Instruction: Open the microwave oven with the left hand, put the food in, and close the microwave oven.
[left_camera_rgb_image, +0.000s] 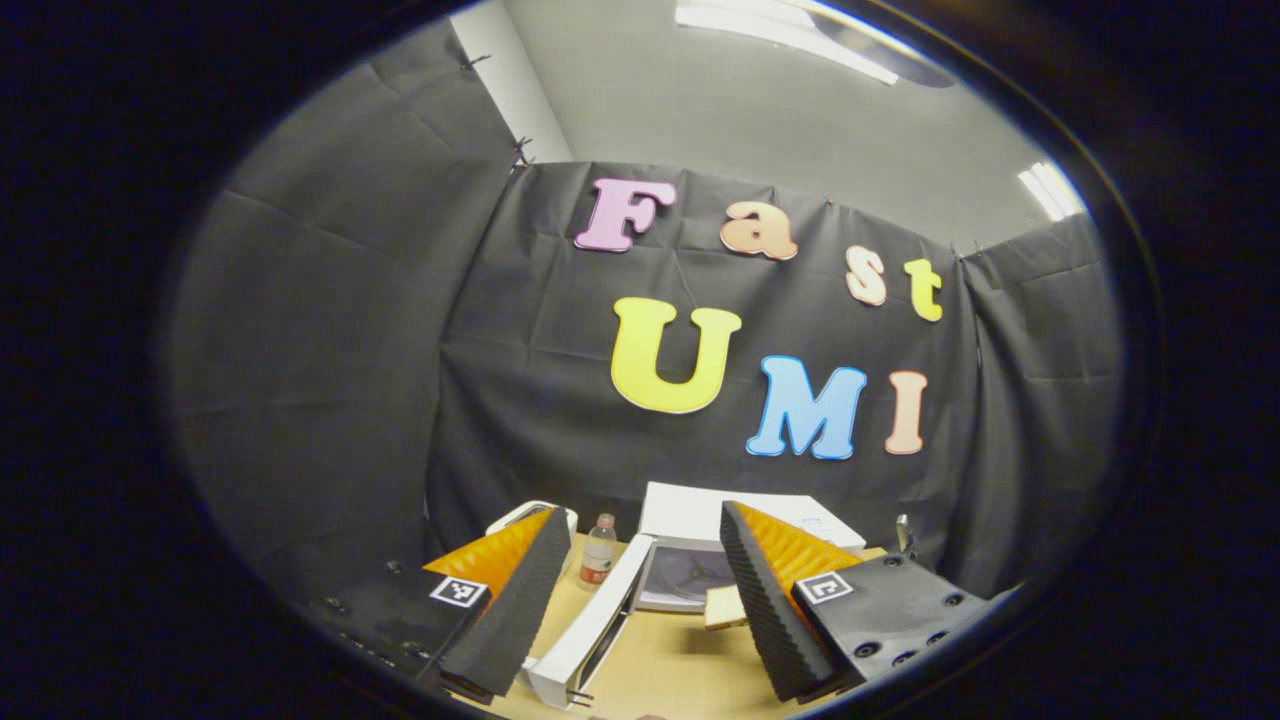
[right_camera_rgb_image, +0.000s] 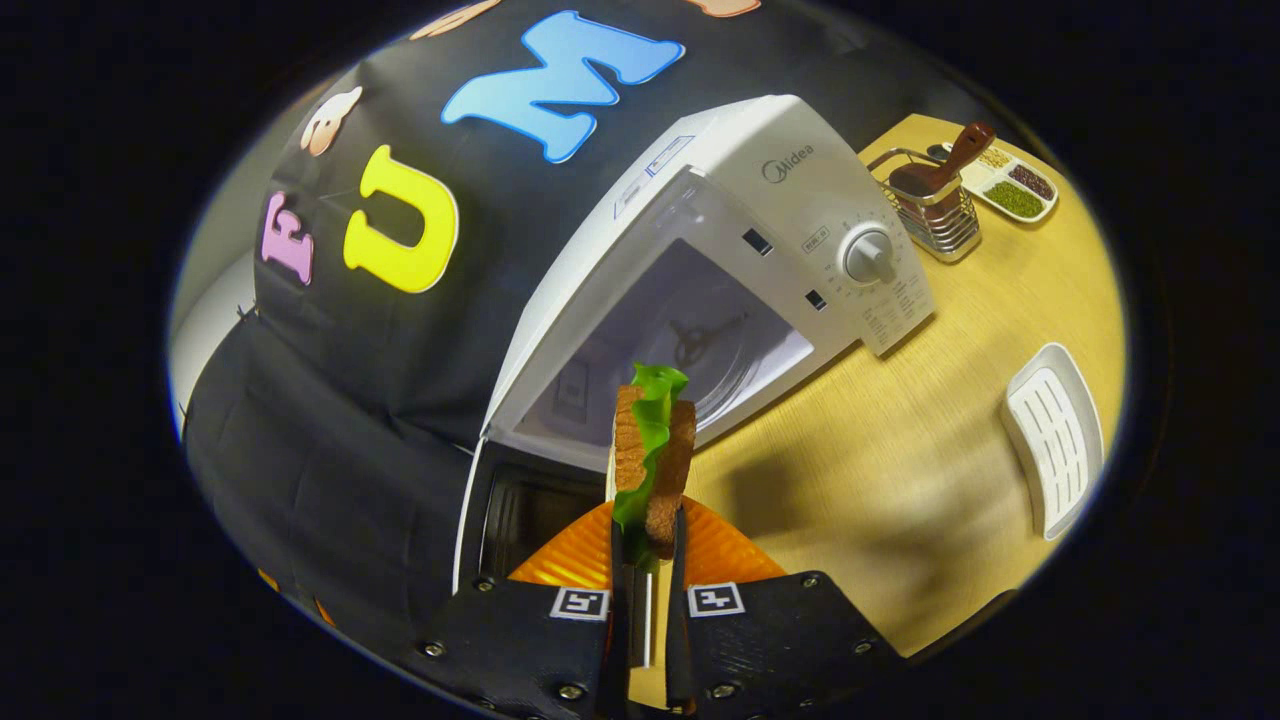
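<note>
The white microwave (right_camera_rgb_image: 790, 180) stands on the wooden table with its door (right_camera_rgb_image: 510, 520) swung open, showing the cavity and glass turntable (right_camera_rgb_image: 700, 340). My right gripper (right_camera_rgb_image: 648, 545) is shut on a sandwich (right_camera_rgb_image: 652, 450) of brown bread and green lettuce, held upright just in front of the opening. In the left gripper view the microwave (left_camera_rgb_image: 700, 520) sits ahead with its open door (left_camera_rgb_image: 590, 630) edge-on toward me. The sandwich (left_camera_rgb_image: 724, 606) shows as a pale slab before the cavity. My left gripper (left_camera_rgb_image: 635, 610) is open and holds nothing.
A wire holder with a brown-handled tool (right_camera_rgb_image: 935, 205) and a divided dish of grains (right_camera_rgb_image: 1010, 185) stand beyond the microwave. A white slatted tray (right_camera_rgb_image: 1055, 435) lies on the table (right_camera_rgb_image: 900, 480). A small bottle (left_camera_rgb_image: 598, 552) and a white object (left_camera_rgb_image: 525, 517) stand left of the door.
</note>
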